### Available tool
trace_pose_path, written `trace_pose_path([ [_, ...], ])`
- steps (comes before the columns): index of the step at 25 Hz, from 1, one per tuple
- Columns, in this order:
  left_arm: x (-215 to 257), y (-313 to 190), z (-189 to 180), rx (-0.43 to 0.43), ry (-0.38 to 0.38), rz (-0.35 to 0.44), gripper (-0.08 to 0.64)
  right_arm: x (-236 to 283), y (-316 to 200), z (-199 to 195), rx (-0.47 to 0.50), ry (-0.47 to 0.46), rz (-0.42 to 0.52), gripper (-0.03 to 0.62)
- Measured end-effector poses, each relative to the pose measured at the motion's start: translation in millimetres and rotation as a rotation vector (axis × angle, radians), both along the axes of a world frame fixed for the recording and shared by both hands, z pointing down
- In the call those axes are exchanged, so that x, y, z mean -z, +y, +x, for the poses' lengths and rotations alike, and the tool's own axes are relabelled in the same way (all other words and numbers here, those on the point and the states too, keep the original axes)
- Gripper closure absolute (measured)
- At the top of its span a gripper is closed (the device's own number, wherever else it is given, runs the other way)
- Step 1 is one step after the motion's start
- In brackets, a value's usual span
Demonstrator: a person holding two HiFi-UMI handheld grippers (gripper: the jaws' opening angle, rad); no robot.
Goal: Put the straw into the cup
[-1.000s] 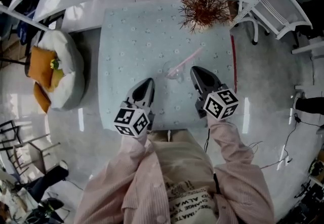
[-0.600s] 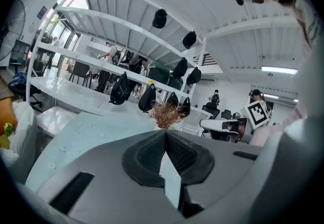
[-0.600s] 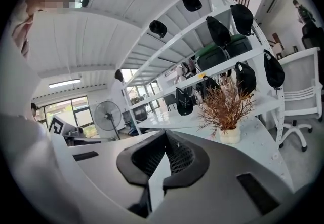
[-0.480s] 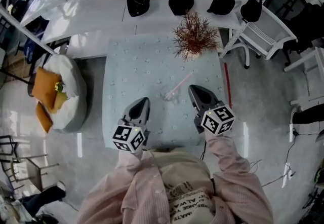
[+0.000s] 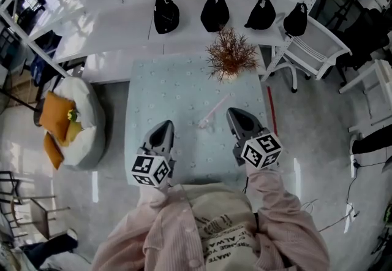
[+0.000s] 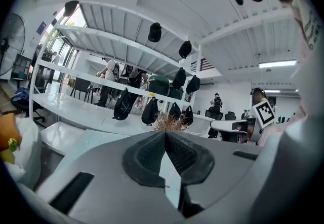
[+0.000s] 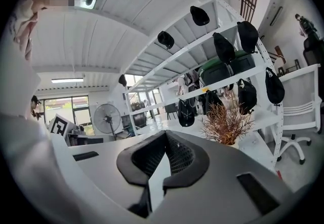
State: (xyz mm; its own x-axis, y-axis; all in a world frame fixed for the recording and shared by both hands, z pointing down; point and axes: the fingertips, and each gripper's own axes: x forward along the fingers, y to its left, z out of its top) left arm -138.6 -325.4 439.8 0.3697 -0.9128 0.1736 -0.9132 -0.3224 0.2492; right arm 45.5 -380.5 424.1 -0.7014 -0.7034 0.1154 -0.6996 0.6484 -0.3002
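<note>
A pink straw [image 5: 215, 108] slants across the pale blue tablecloth [image 5: 165, 86], its lower end at a small clear cup [image 5: 205, 122]; it looks to be leaning in the cup. My left gripper [image 5: 161, 128] is held above the table's near edge, left of the cup, shut and empty. My right gripper [image 5: 235, 116] is held right of the cup, also shut with nothing in it. Neither touches the straw or cup. In the left gripper view the left gripper [image 6: 165, 135] points level across the room with pads meeting; the right gripper [image 7: 164, 135] does the same in the right gripper view.
A dried reddish plant [image 5: 231, 55] in a pot stands at the table's far right corner. Black caps [image 5: 214, 12] hang on a white shelf behind it. A white chair [image 5: 306, 49] is at the right, a beanbag with orange cushions [image 5: 67, 122] at the left.
Both grippers have risen and drawn back from the cup toward the person. The head view has widened to take in more of the room. Straw and cup stay put.
</note>
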Motion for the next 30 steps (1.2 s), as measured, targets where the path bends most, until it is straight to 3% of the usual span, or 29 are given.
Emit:
trace_pose_path([
  [9,9,0,-9,0.015,-0.02,0.031,0.561,4,-4,6,-0.025,0.02,0.026,0.592],
  [30,6,-5,-10,0.016,-0.028,0.02,0.56,-1,-8,8,-0.037,0.04,0.017,0.592],
])
